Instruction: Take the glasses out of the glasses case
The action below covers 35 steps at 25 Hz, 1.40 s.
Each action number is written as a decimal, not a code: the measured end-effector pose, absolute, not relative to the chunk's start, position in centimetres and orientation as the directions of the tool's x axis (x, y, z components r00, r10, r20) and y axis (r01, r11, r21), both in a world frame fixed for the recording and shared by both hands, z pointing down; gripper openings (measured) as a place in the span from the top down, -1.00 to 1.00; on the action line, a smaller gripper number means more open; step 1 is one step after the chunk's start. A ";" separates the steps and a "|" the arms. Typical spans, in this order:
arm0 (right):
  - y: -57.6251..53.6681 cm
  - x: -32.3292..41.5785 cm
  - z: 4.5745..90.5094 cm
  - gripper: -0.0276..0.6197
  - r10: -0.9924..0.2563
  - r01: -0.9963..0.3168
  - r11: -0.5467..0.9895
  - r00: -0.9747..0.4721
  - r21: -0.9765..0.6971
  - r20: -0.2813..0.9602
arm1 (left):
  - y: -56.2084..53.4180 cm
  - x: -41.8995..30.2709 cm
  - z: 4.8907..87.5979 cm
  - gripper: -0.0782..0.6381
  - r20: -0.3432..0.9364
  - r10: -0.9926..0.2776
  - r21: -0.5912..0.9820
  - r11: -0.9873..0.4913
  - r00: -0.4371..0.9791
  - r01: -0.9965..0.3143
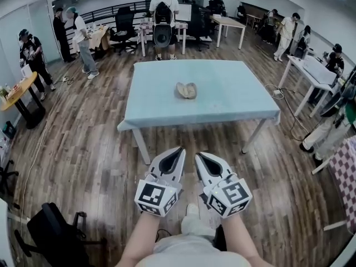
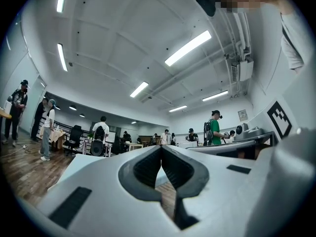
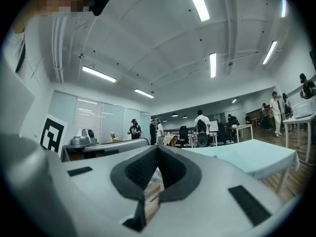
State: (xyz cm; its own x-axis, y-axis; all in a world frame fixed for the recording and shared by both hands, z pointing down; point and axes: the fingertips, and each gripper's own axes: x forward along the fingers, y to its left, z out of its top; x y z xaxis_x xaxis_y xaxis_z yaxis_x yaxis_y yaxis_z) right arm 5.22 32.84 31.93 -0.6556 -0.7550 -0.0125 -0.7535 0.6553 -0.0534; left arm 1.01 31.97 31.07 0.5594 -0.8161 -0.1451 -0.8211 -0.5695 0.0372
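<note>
A tan glasses case [image 1: 186, 90] lies near the middle of a table with a light blue cloth [image 1: 233, 102], and whether it is open is too small to tell. Both grippers hover over the wooden floor, short of the table's near edge and well apart from the case. In the head view my left gripper [image 1: 180, 149] and my right gripper [image 1: 198, 156] sit side by side, pointing at the table. The left gripper [image 2: 161, 147] has its jaw tips together with nothing between them. My right gripper [image 3: 157, 147] is shut and empty too. The table [image 3: 252, 154] shows ahead to the right.
Several people stand round the room. White desks [image 1: 311, 71] and a checked cloth [image 1: 345, 171] are at the right, a round table [image 1: 19, 90] at the left. A black bag [image 1: 55, 232] lies on the floor at lower left. Office chairs and a speaker [image 1: 162, 35] stand beyond the table.
</note>
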 end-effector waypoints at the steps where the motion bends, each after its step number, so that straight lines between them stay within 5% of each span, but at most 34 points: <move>1: 32.2 5.4 32.1 0.89 -0.750 -0.749 0.661 -0.661 -0.052 -0.009 | 31.3 1.3 31.3 0.76 -0.138 -0.817 0.039 -0.570 0.561 -0.821; 35: 9.5 11.4 33.5 0.89 -0.725 -0.726 0.687 -0.687 -0.020 0.045 | 9.0 7.0 32.4 0.76 -0.093 -0.859 0.043 -0.509 0.504 -0.859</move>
State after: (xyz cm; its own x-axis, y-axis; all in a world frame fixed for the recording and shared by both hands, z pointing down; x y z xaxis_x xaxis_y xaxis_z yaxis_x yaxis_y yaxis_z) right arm 11.37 9.51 33.46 -0.6872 -0.7250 0.0448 -0.7263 0.6871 -0.0201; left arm 7.01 9.04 32.41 0.5042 -0.8586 -0.0928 -0.8595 -0.5094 0.0429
